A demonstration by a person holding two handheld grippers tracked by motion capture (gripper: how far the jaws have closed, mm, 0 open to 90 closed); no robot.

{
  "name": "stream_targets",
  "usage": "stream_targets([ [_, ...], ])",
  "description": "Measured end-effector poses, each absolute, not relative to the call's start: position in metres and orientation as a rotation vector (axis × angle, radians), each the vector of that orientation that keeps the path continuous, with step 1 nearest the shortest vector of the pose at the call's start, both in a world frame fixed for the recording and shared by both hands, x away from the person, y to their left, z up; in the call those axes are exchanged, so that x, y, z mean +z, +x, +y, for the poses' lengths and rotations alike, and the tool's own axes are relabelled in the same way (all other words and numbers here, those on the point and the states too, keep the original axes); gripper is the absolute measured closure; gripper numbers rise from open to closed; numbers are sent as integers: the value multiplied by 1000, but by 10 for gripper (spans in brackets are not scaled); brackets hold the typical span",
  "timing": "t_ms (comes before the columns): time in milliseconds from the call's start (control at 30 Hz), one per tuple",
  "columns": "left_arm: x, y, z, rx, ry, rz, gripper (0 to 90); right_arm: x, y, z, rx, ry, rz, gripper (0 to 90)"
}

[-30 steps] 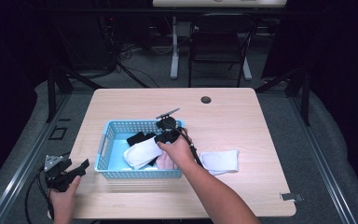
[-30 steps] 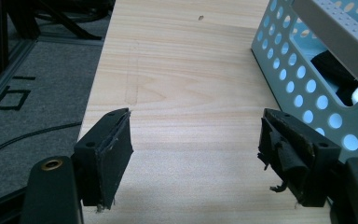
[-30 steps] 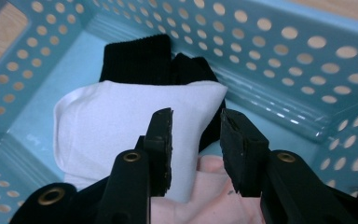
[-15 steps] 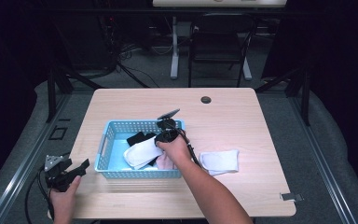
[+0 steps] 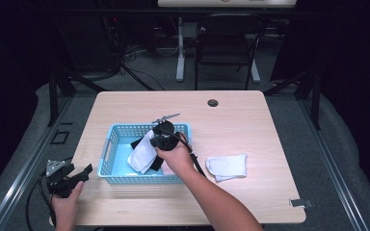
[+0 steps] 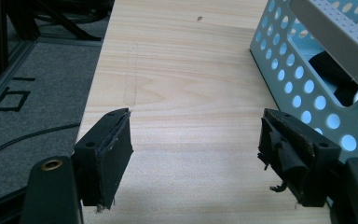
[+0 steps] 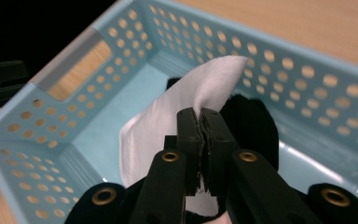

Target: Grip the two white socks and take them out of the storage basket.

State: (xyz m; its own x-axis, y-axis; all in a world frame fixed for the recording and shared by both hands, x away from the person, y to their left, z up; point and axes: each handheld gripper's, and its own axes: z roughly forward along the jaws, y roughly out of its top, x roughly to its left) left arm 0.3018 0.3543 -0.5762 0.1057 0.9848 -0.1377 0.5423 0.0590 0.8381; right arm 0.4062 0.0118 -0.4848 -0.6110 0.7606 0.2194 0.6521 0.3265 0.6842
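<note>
Pale blue perforated plastic forms the basket (image 5: 110, 150), which sits on the light wooden table (image 5: 250, 120) toward its left half. Over the basket, the right gripper (image 7: 200, 116) has its jaws pressed together on a white sock (image 7: 168, 121), pinching the fabric so that one end stands up above the basket floor while the rest drapes down inside. Dark cloth (image 7: 254, 123) lies in the basket just beside and under the white sock. A second white sock (image 5: 227, 166) lies flat on the table just right of the basket, near the right forearm. Left of the basket, at the table's edge, the left gripper (image 6: 196, 154) hangs low above bare wood with its jaws wide apart, gripping nothing; the basket wall (image 6: 307, 88) is just beside its one jaw.
</note>
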Motion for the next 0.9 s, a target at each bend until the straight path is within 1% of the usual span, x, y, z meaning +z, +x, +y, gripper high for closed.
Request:
stream_targets([
  [167, -576, 302, 354, 700, 1589, 1542, 254, -462, 383, 17, 1234, 1060, 2408, 876],
  [400, -577, 302, 355, 704, 1583, 1539, 255, -443, 360, 21, 1264, 869, 2309, 882],
  [700, -577, 302, 355, 704, 1581, 1540, 254, -421, 343, 11, 1419, 857, 2220, 883],
  [900, -577, 302, 355, 704, 1581, 1541, 255, -410, 335, 0, 1444, 846, 2187, 884],
])
